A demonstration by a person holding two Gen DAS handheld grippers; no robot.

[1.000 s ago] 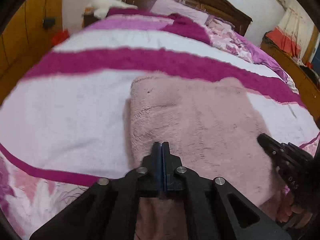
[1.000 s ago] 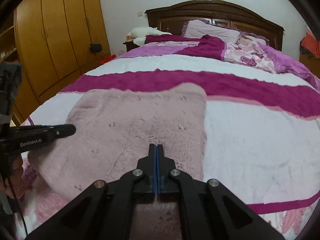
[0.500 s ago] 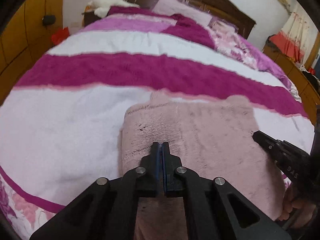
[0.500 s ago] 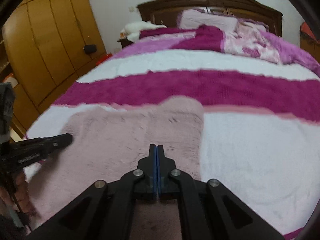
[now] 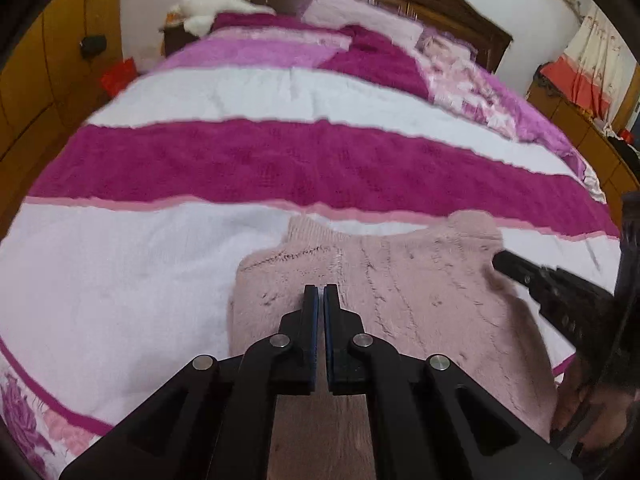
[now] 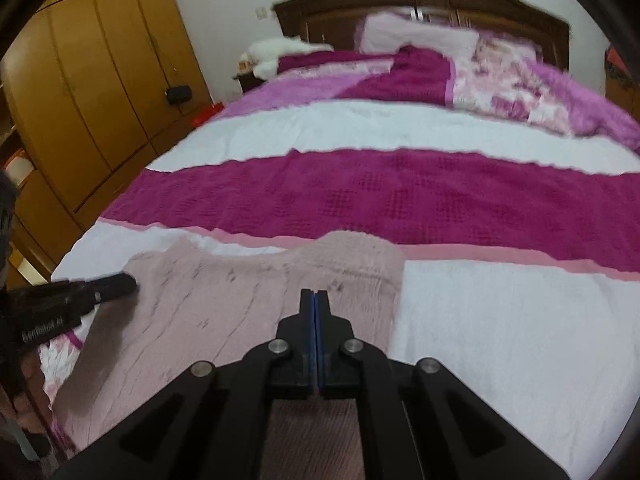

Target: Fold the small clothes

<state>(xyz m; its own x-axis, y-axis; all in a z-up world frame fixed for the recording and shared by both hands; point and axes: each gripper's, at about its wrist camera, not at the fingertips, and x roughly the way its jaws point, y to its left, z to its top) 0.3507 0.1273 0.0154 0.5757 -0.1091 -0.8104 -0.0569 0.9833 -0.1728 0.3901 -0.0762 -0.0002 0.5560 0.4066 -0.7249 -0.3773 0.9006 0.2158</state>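
Near the foot edge of the bed [image 5: 120,280], on the white band of the bedspread, lies the pink sweater [image 5: 400,300]. Over the last second its near part has been carried toward the neckline; less of the garment shows beyond the jaws, so a bottom-to-top fold looks underway. Left gripper [image 5: 321,292]: jaws fully closed, pink knit running under them, apparently pinching the hem. Right gripper [image 6: 314,298]: likewise closed, seemingly on the sweater's other near corner.
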